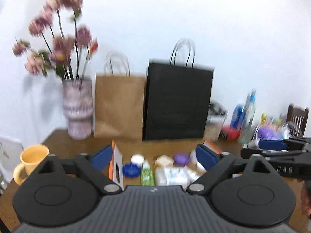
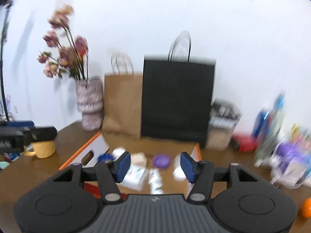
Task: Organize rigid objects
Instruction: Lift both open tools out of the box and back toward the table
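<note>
Mug: a yellow one stands at the left of the worktop, well apart from the box; it is judged no part of this step.
Left claw: spread wide, with nothing between the pads; it hangs above the box.
Box: a white, orange-edged carton lies open on the worktop, in front of 2 paper bags, a brown one and a black one.
Contents: a blue lid, a green bottle, a purple lid and white packets lie loose inside.
Right claw: about half spread and empty, also above the box.
Advice: 1 item should be chosen, the claw centred over it, then lowered squarely before it is closed.
Caution: both views are blurred, so the approach is best slowed first.
</note>
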`<state>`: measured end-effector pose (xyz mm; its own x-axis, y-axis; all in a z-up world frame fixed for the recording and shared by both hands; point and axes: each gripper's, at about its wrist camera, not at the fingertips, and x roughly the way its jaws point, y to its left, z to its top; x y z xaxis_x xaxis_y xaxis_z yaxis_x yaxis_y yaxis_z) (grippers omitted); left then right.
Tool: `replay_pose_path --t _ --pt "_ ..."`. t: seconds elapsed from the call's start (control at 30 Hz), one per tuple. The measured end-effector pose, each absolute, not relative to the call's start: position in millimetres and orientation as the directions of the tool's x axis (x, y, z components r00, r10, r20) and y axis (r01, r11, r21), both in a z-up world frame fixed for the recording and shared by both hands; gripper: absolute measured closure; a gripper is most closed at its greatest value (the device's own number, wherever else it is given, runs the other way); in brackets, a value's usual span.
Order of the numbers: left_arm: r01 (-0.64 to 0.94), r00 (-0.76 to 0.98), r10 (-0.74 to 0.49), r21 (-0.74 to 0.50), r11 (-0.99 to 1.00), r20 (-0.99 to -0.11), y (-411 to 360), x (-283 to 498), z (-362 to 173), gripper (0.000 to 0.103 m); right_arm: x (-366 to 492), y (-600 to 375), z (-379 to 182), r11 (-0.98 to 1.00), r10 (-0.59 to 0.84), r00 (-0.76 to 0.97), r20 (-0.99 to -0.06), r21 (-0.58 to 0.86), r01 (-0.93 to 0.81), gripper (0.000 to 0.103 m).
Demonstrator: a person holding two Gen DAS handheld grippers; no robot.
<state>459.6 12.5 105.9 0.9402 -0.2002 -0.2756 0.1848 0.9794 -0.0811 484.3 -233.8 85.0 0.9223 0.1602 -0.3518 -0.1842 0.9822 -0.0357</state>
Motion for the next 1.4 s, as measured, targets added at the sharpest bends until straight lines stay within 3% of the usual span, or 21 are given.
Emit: replay_pose_path --t 0.13,0.23,0.67,0.83,1.17,1.27,1.4 --pt "0.162 0.973 -0.167 -0.049 0.986 -0.161 8 421 107 0.002 436 -237 82 0.983 0.155 0.976 -0.155 -0.07 -0.168 0.016" --pt "0.166 0.979 -0.169 -0.036 0.985 -0.115 6 400 107 0.001 416 -244 75 0.985 0.159 0.983 -0.094 -0.054 -0.165 0.015" --pt "0.163 0.98 -0.166 -0.032 0.986 -0.109 5 349 107 0.0 363 -248 82 0.985 0.167 0.982 -0.084 -0.029 -0.17 0.01" --pt "0.258 0.958 -0.263 -0.057 0.964 -0.118 7 286 106 0.0 311 -245 88 0.983 0.178 0.978 -0.108 -0.014 -0.181 0.01" --pt "0.207 0.977 -0.208 -0.026 0.978 -0.041 26 130 74 0.0 165 -246 50 0.969 0.246 0.96 -0.136 0.062 -0.24 0.004" --pt "0.13 0.989 -0.129 0.004 0.991 -0.077 29 93 52 0.0 127 -249 29 0.973 0.224 0.96 -0.17 0.087 -0.212 0.004" --pt "0.141 0.973 -0.134 0.023 0.99 -0.19 32 81 31 0.0 92 -244 2 0.981 0.195 0.951 -0.238 0.058 -0.187 0.004"
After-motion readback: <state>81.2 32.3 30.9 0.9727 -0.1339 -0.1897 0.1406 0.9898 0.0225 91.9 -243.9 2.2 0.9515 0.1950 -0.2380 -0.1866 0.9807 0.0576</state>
